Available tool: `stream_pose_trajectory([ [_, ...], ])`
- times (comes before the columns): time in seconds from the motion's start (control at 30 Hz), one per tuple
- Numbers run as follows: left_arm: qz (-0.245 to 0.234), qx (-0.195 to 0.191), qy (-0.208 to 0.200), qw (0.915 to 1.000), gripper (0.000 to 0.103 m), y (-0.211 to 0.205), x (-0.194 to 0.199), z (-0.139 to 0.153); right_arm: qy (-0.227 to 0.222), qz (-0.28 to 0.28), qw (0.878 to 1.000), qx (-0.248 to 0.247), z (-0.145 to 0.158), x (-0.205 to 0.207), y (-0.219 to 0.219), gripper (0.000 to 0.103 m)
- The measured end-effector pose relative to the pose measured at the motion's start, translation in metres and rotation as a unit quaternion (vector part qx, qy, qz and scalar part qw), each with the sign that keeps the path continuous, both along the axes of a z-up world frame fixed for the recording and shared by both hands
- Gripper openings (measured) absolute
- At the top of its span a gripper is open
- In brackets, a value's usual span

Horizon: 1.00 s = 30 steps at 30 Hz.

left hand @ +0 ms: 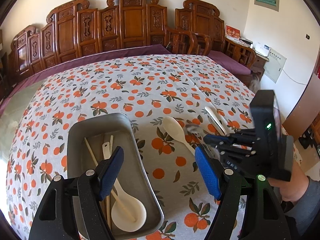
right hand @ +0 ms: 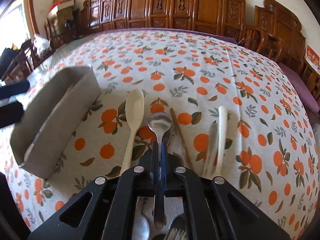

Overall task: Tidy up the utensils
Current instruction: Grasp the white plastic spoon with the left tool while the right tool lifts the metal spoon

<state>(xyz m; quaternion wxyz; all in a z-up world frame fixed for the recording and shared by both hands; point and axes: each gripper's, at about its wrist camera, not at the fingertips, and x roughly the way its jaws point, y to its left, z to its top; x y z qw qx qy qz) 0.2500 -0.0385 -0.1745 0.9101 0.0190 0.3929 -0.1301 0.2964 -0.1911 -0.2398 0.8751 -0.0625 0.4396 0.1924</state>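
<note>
Metal spoon [right hand: 160,128], clamped by its handle in the right claw [right hand: 159,150], points bowl-first away along the claw's fingers.

In the left wrist view, a tray [left hand: 140,160] sits on the table [left hand: 140,92] at lower centre, holding a soup spoon [left hand: 128,214] and chopsticks [left hand: 94,156]. Right of the tray lies a long spoon [left hand: 176,130], and further right a second soup spoon [left hand: 215,116]. In the right wrist view, a metal spoon [right hand: 160,124] lies at centre, with a chopstick [right hand: 180,134] just to its right. A row of chairs [left hand: 124,26] stands behind the table along the top of the frame.
</note>
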Motion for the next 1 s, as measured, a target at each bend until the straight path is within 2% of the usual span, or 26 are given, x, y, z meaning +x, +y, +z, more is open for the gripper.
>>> stream_pose_trajectory([
  [0.23, -0.005, 0.008, 0.002, 1.0, 0.07, -0.017, -0.004, -0.002, -0.018, -0.025, 0.999, 0.027, 0.018, -0.002, -0.03, 0.004],
  [0.6, -0.017, 0.039, 0.014, 0.999, 0.07, -0.054, -0.006, -0.014, -0.018, -0.051, 0.998, 0.041, 0.018, 0.002, -0.07, 0.004],
  [1.0, -0.019, 0.086, 0.057, 0.9945, 0.068, -0.083, 0.016, -0.045, -0.006, -0.073, 0.995, 0.073, 0.015, 0.01, -0.091, 0.004],
])
